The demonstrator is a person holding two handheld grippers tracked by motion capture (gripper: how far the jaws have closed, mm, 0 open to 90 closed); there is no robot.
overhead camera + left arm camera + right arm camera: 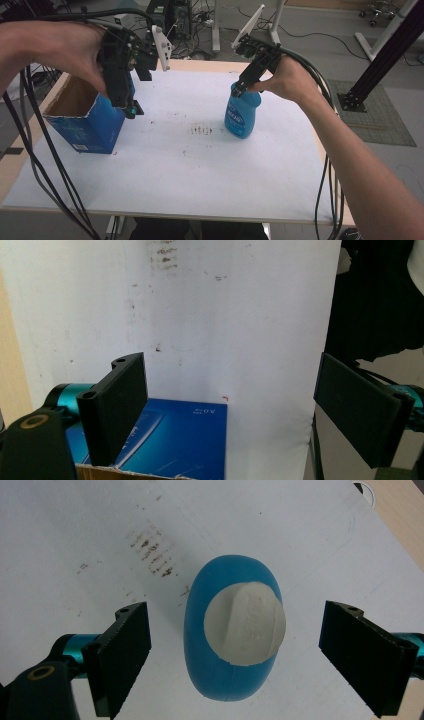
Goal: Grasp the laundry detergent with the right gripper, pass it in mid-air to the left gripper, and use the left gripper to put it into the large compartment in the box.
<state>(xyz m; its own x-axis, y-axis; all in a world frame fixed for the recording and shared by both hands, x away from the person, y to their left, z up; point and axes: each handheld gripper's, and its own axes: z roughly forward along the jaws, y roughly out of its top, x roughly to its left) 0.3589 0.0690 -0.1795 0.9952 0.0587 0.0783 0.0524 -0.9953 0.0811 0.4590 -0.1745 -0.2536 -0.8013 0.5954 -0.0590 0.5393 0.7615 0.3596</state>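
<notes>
A blue bottle (243, 114) with a white cap (245, 624) stands upright right of the table's middle. My right gripper (239, 91) hovers just above its cap, open; in the right gripper view the jaws stand wide on either side of the blue bottle (230, 630) without touching it. An open blue cardboard box (82, 115) sits at the table's left edge. My left gripper (131, 106) hangs over the box's right wall, open, with nothing between the jaws; the blue cardboard box (170, 440) lies under it in the left gripper view.
The white table sheet (190, 165) has a patch of dark smudges (201, 130) between box and bottle. Cables (45, 165) trail off the left and right edges. A black frame post (385, 55) stands beyond the right side.
</notes>
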